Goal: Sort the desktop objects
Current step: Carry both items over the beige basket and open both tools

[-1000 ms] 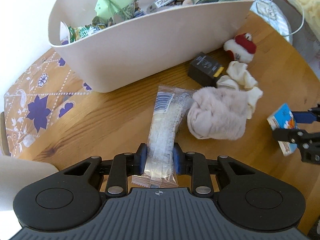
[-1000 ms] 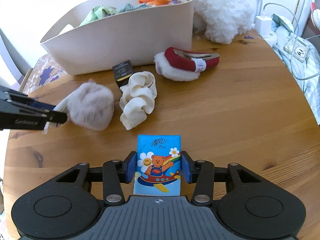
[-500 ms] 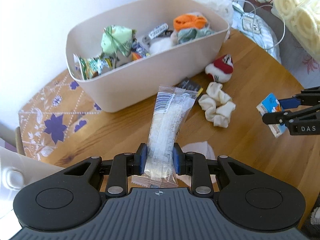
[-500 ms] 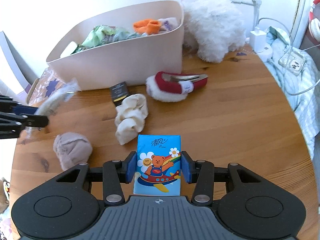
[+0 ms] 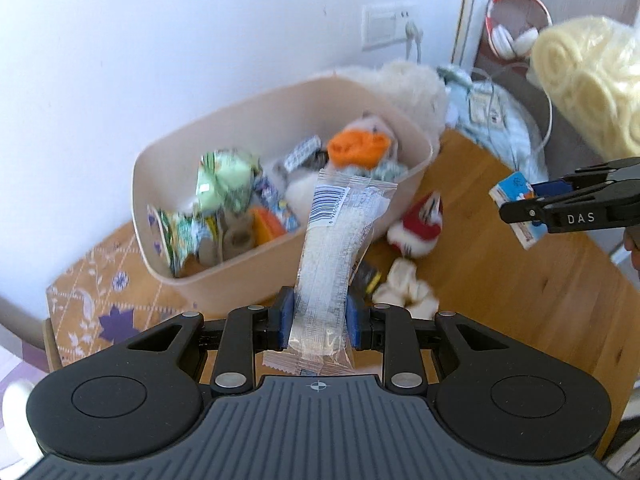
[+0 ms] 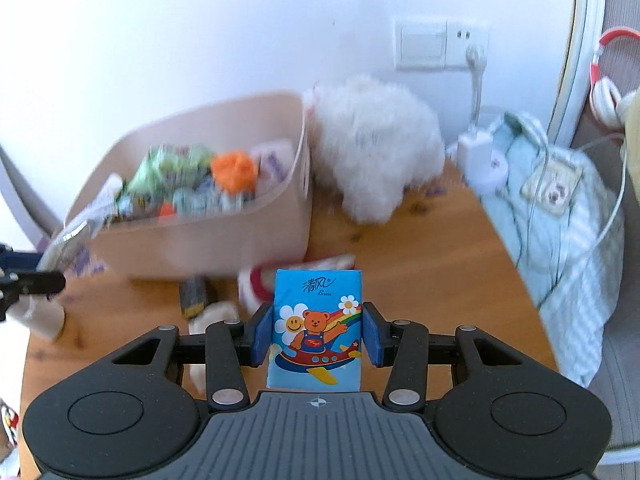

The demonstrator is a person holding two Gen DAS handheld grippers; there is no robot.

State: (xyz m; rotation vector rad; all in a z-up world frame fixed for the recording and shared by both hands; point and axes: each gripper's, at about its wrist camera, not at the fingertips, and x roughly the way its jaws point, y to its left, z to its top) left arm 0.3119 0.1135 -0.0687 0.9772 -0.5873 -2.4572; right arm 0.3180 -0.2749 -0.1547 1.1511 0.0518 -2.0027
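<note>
- the bin (image 5: 412, 184) stands at the far left of the table (image 5: 520, 292), packets and cloths inside.
- a plush toy (image 6: 376, 148) sits right of the bin.
- a scrunchie (image 5: 404, 292) and slipper (image 5: 418, 226) lie near the bin's front.

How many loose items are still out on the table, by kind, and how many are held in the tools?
Held packets: 2, clear snack packet, blue tissue pack
Soft items on table: 3, red-white plush, cream scrunchie, grey fuzzy ball
Small black box: 1
Total: 6
</note>
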